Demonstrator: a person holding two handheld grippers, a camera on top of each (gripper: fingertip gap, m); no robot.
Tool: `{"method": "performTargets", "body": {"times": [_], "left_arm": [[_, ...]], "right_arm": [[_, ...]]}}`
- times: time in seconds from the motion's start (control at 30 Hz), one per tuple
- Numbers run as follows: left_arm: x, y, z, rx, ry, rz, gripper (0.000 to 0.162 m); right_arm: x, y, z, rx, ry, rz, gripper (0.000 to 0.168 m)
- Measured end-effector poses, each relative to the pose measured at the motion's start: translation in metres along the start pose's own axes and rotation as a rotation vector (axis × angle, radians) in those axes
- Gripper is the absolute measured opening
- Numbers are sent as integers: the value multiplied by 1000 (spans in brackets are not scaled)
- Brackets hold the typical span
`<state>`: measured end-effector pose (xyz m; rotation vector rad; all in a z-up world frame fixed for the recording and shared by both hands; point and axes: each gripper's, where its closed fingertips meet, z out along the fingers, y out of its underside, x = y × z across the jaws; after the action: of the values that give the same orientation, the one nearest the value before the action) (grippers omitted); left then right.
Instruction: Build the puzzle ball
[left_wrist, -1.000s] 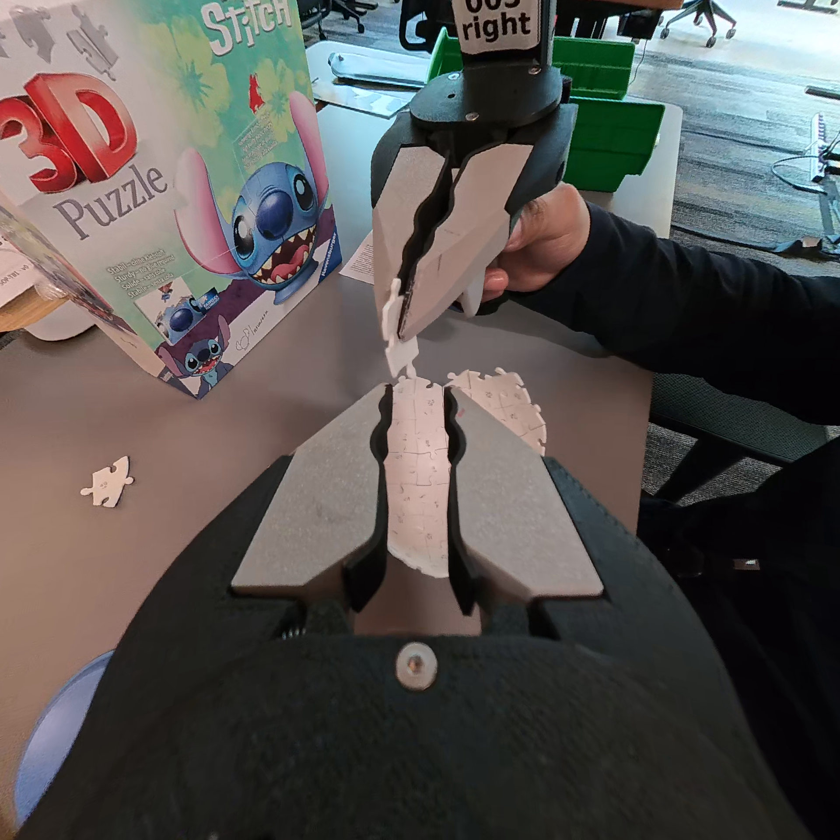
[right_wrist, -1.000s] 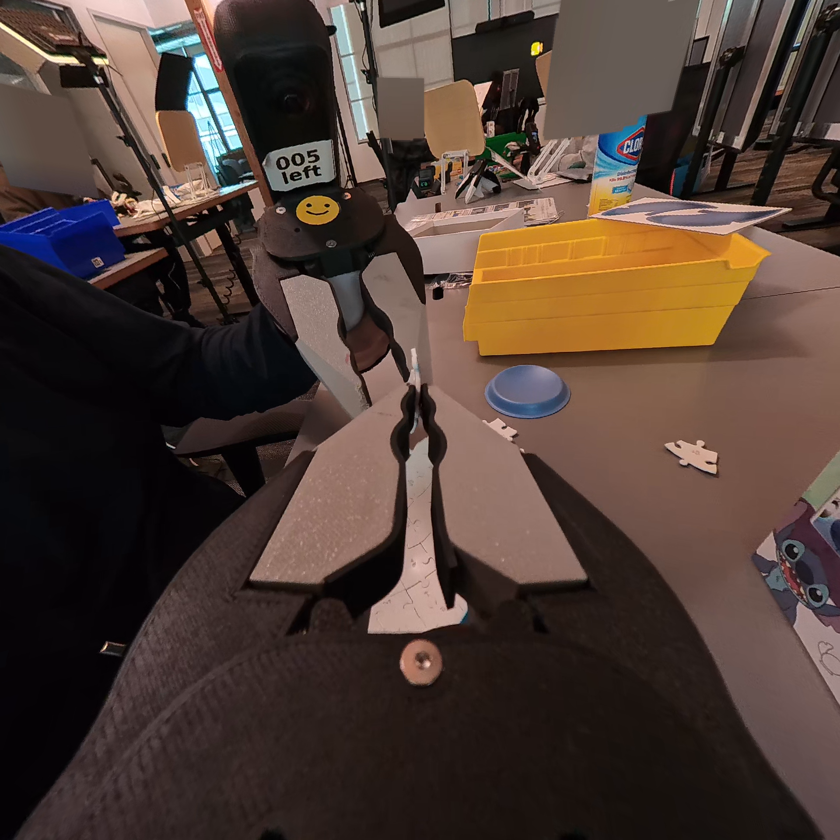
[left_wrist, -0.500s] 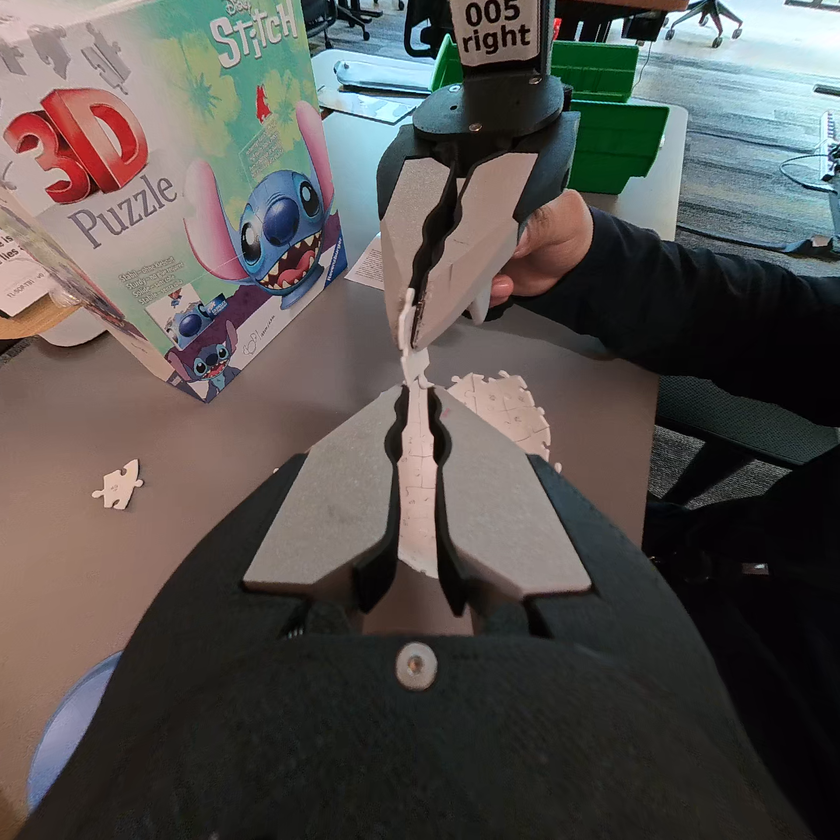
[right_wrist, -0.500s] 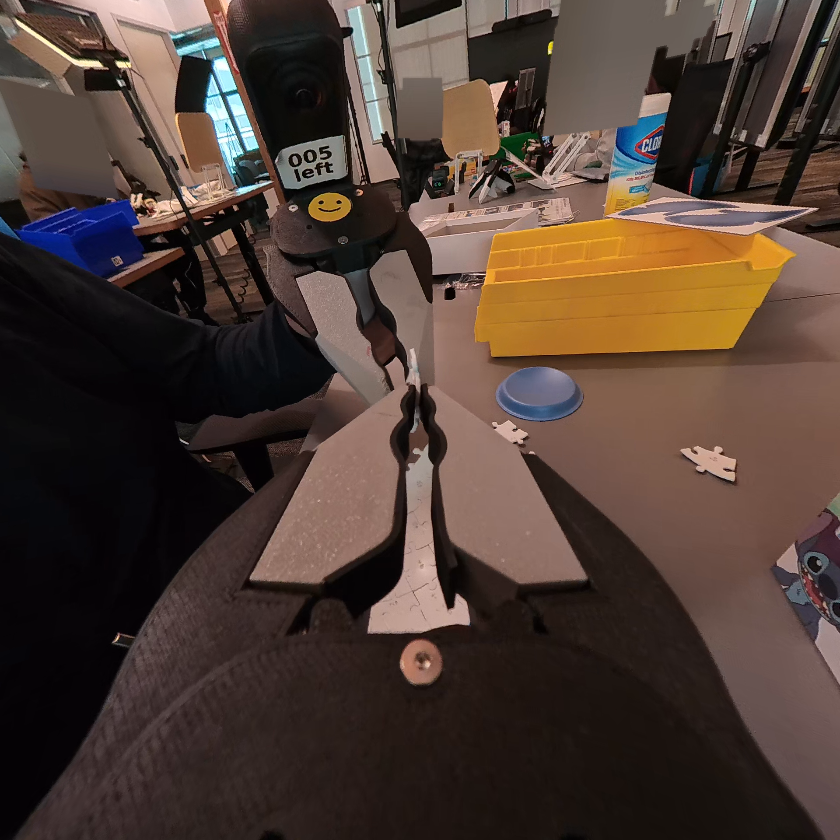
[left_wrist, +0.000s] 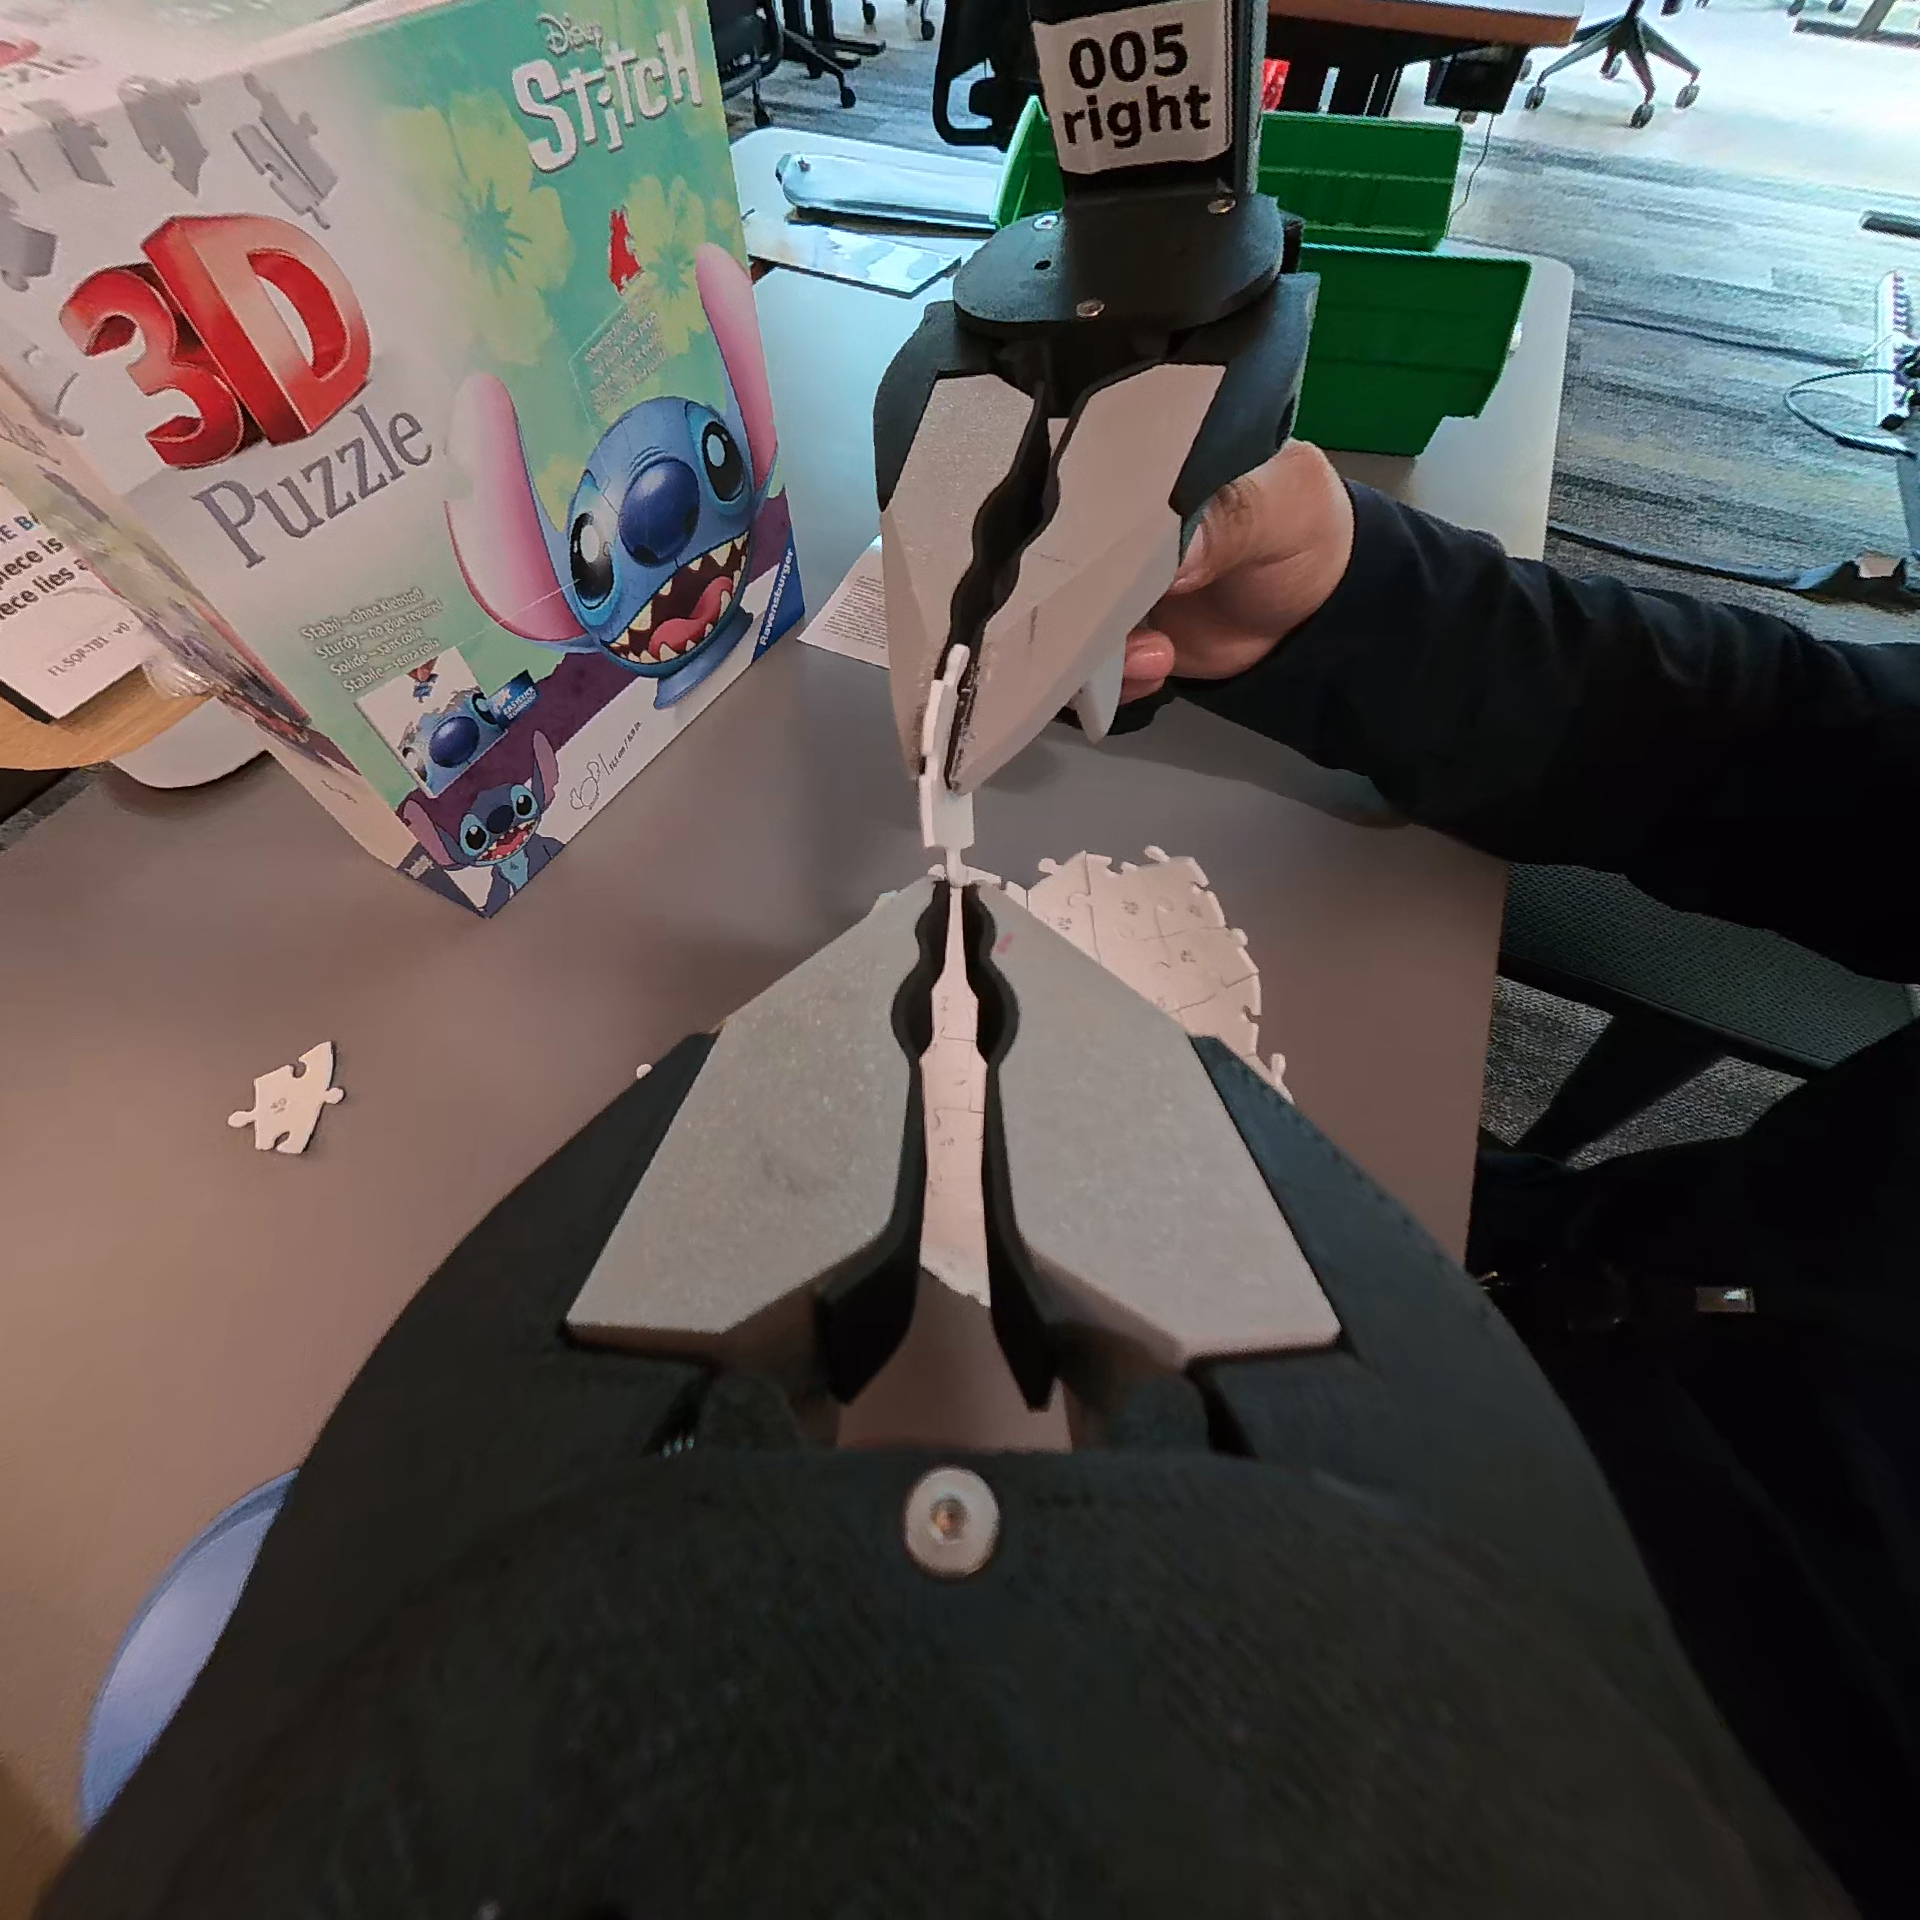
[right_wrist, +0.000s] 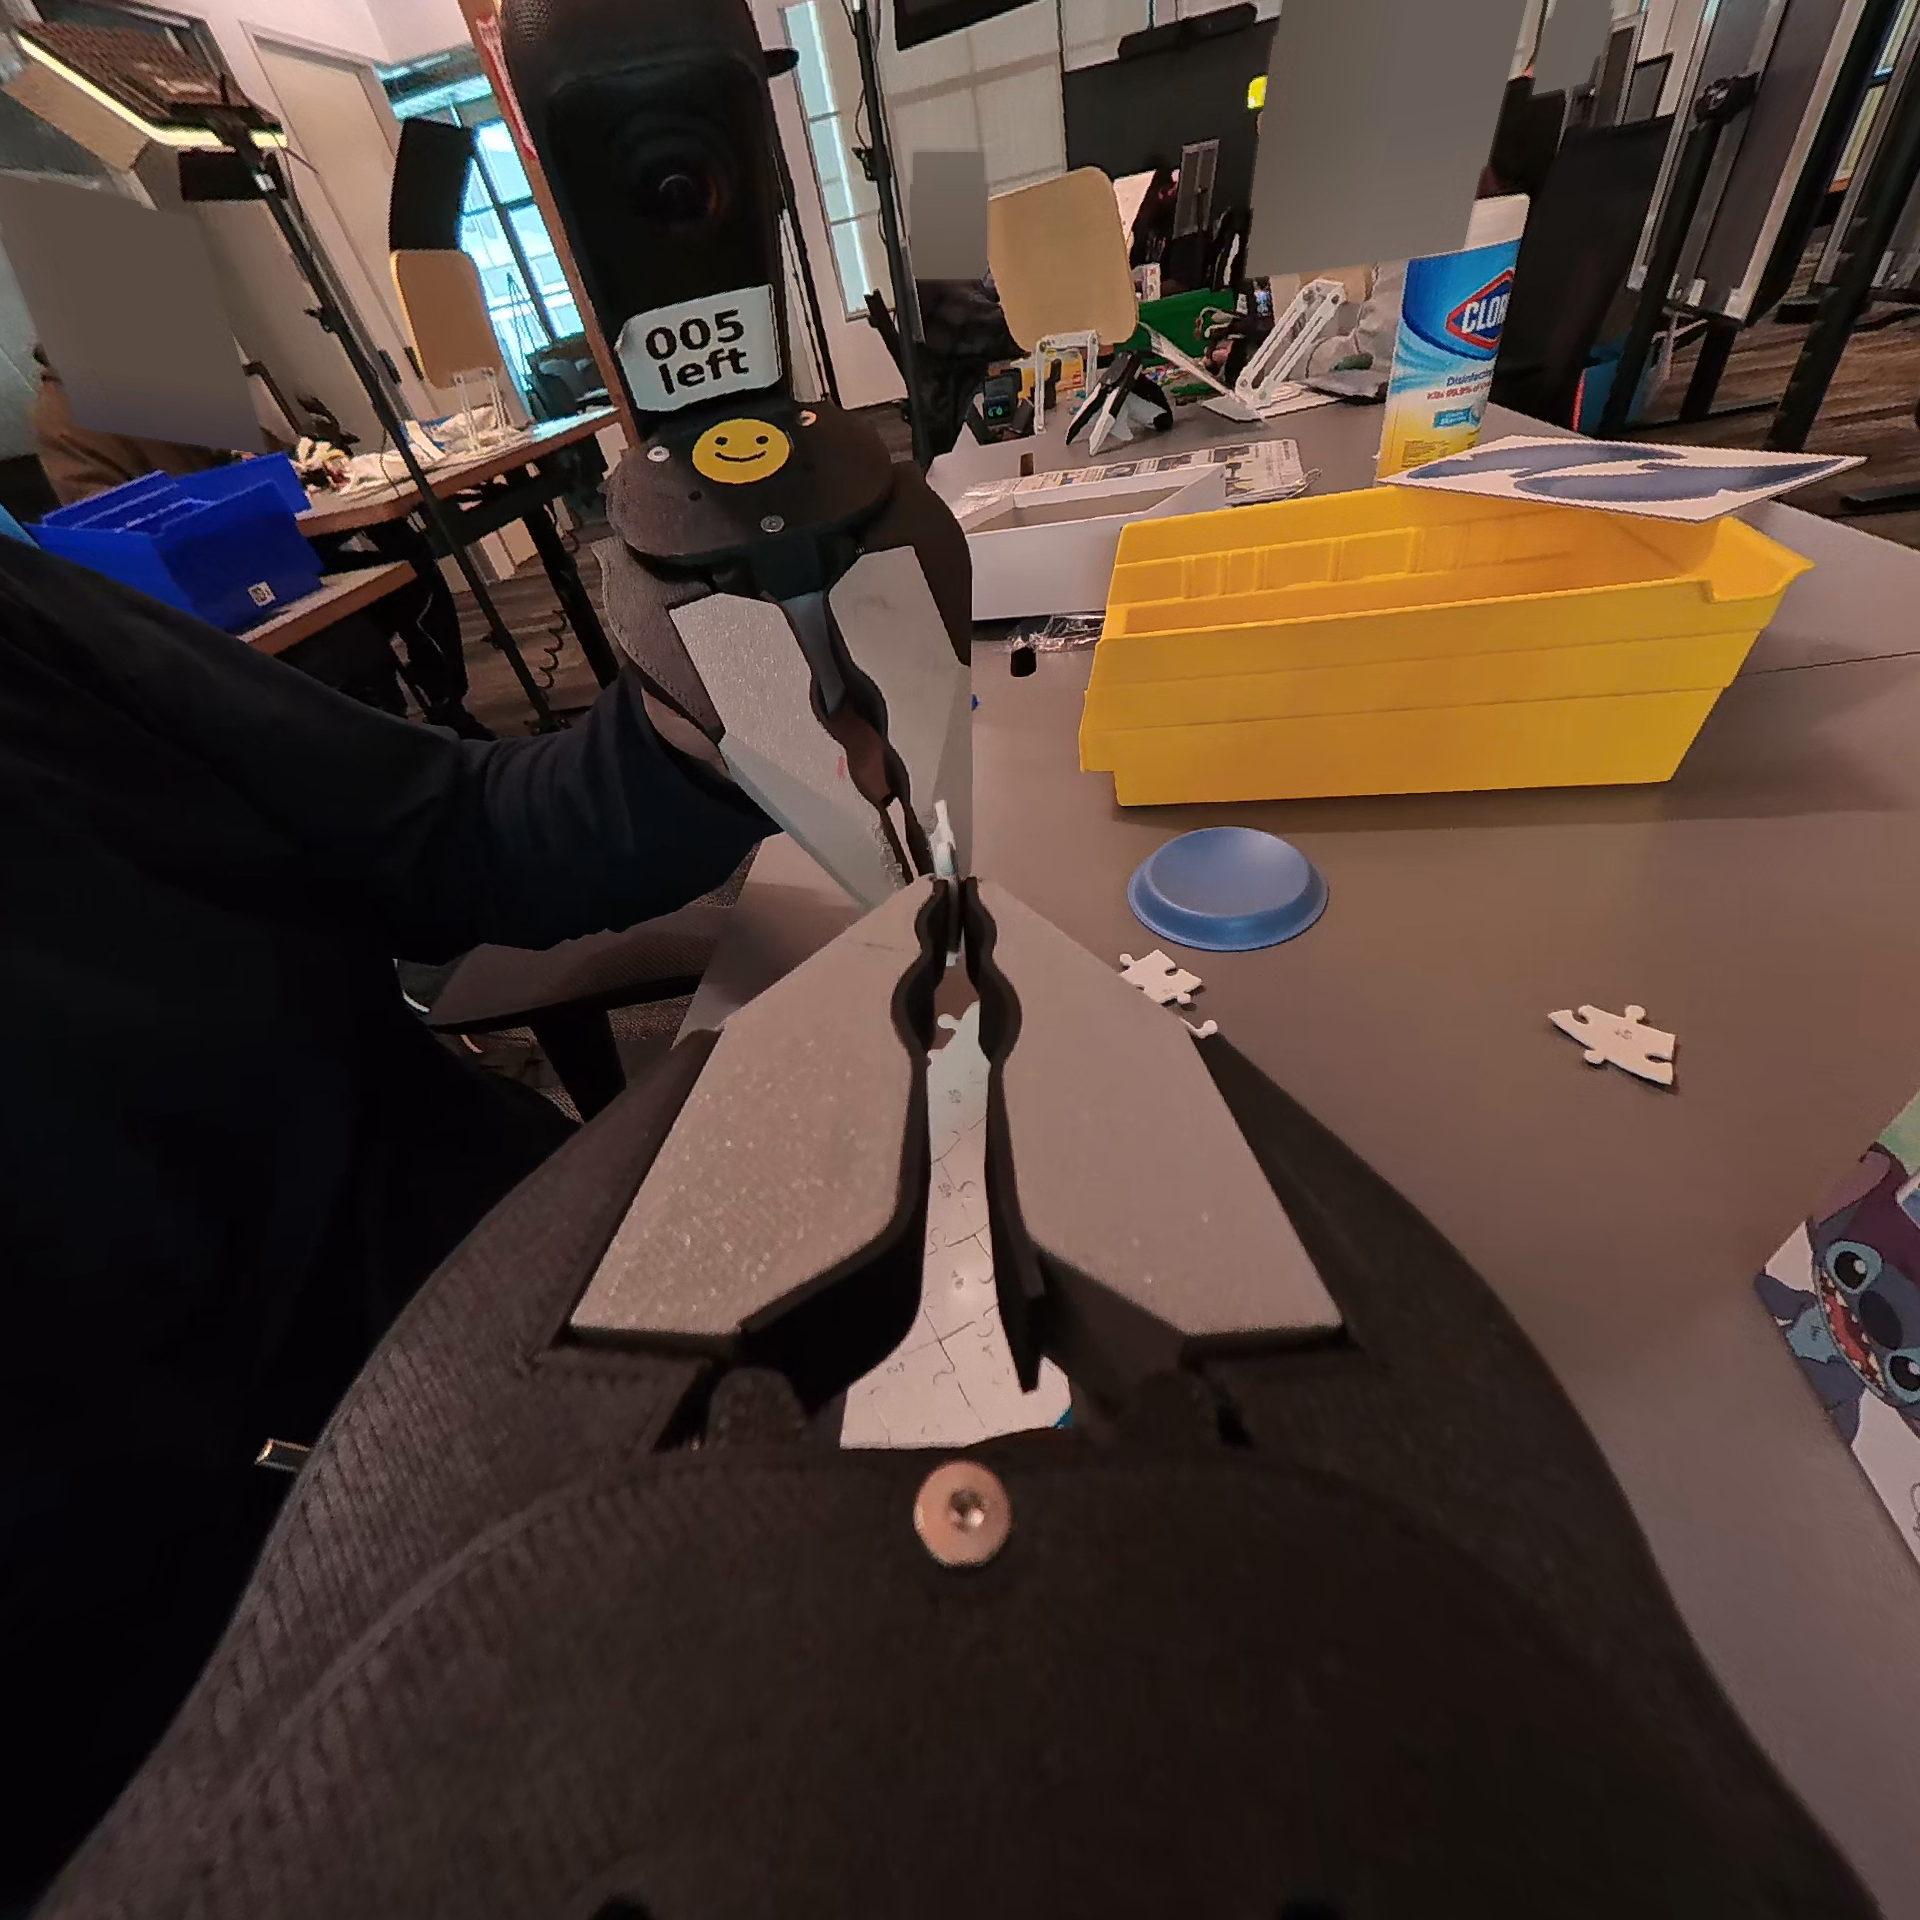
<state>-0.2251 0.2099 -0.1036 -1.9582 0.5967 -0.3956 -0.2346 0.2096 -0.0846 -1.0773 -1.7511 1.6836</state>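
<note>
The left tongs (left_wrist: 951, 902) clamp a curved white strip of joined puzzle pieces (left_wrist: 954, 1143) above the grey surface (left_wrist: 208, 935). The right tongs (left_wrist: 940, 764) pinch a single white puzzle piece (left_wrist: 943, 805), touching the strip's tip.

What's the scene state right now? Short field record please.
left gripper: shut on assembled puzzle strip
right gripper: shut on single puzzle piece
contact: piece tip meets strip's top edge
on table: curved assembled section, loose piece, blue round stand, puzzle box, yellow bin
stage: joining piece to strip, held in air
</note>
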Motion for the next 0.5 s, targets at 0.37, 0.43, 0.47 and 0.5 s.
{"method": "performTargets", "body": {"times": [0.37,0.43,0.47,0.5], "left_arm": [[-6,-5,-8,38,-6,-40,10],[-4,-5,-6,35,4,-45,10],[-3,-5,-5,36,8,-45,10],[-2,-5,-4,35,11,-41,9]], "right_arm": [[0,7,3,-29,-21,32,0],[-2,9,5,-43,-32,25,0],[-4,10,5,-51,-37,21,0],[-5,11,6,-58,-41,18,0]]}}
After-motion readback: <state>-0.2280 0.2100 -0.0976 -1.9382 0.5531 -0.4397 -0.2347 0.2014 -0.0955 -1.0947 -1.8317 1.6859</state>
